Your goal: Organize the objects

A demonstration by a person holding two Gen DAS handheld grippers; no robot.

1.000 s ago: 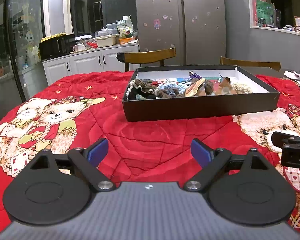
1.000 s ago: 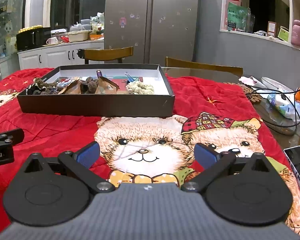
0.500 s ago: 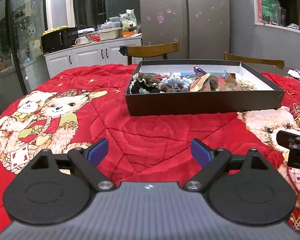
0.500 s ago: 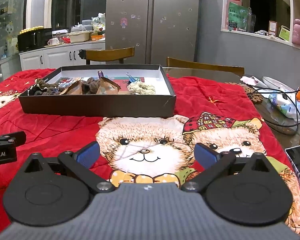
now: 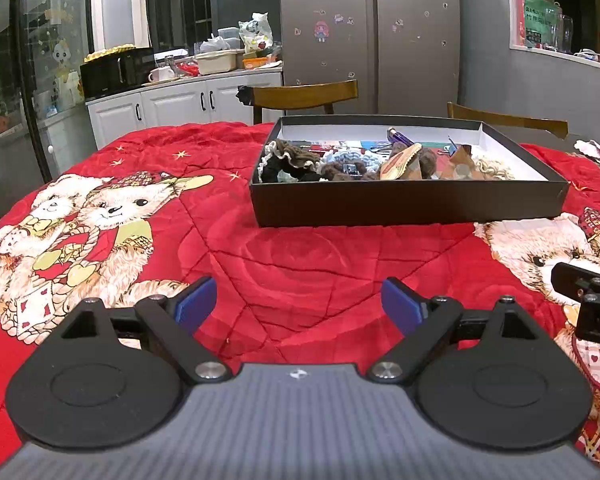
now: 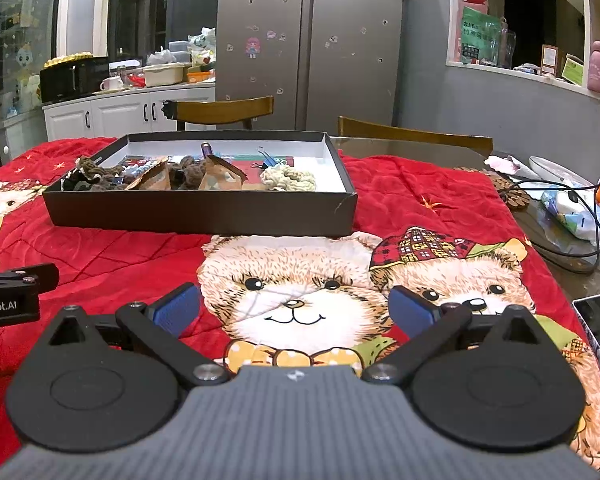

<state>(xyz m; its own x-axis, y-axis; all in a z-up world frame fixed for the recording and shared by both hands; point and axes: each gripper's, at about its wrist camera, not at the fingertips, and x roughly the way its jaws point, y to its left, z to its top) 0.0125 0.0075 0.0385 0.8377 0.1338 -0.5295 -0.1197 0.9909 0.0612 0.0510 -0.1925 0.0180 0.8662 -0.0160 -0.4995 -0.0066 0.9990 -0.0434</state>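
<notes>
Both grippers empty, jaws spread, above the red bear-print quilt (image 5: 300, 264).

The shallow black cardboard box (image 5: 404, 204) of soft, light fabric scrunchies (image 5: 292, 156) sat at 12 o'clock of the left gripper (image 5: 298, 300), 11 o'clock of the right gripper (image 6: 294, 312); pinching a scrunchie's ruffled band seemed best.

This is looking like a home kitchen, with a big silver fridge (image 5: 370, 36) wearing stickers, white cupboards (image 5: 172, 110) holding bowls and a cup on top, wooden chairs (image 6: 224, 111) waiting, and a red teddy bear blanket (image 6: 300, 292) covering the counter.
</notes>
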